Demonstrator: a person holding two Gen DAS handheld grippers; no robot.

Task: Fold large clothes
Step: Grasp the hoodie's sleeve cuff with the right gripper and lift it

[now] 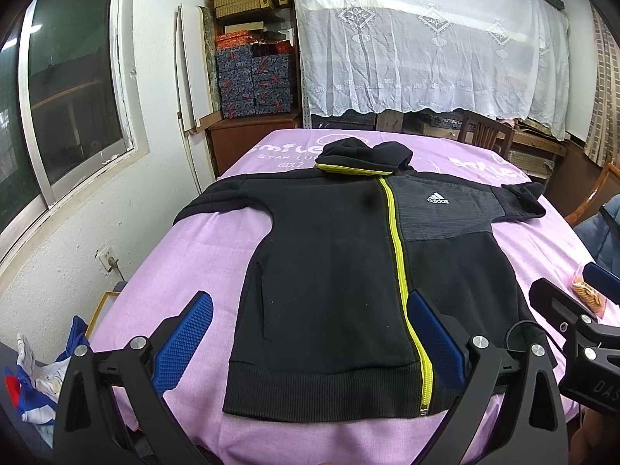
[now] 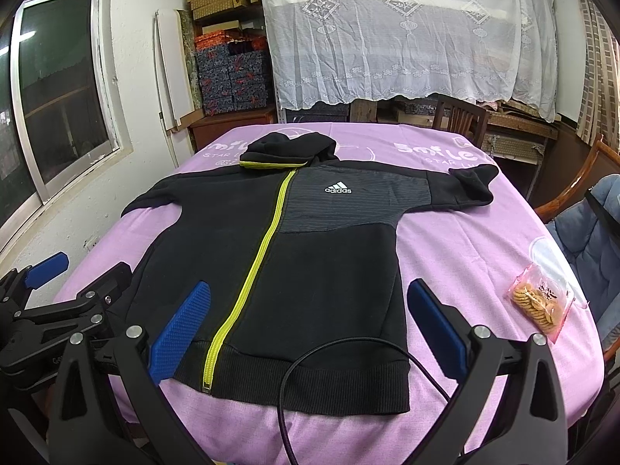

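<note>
A black zip-up hoodie [image 1: 329, 271] with a yellow-green zipper and a white adidas logo lies flat, front up, on a table covered with a purple cloth [image 1: 186, 255]. Its hood is bunched at the far end and both sleeves spread sideways. It shows the same way in the right wrist view [image 2: 317, 271]. My left gripper [image 1: 310, 341] is open and empty, hovering above the hem's left half. My right gripper [image 2: 310, 333] is open and empty, above the hem's right half. A black cable [image 2: 310, 364] loops over the hem.
A clear bag of biscuits [image 2: 538, 302] lies on the purple cloth [image 2: 445, 232] at the right edge. Wooden chairs [image 2: 461, 116] stand at the far and right sides. A white wall with a window [image 1: 73, 89] is left. Clothes [image 1: 35, 379] lie on the floor at the left.
</note>
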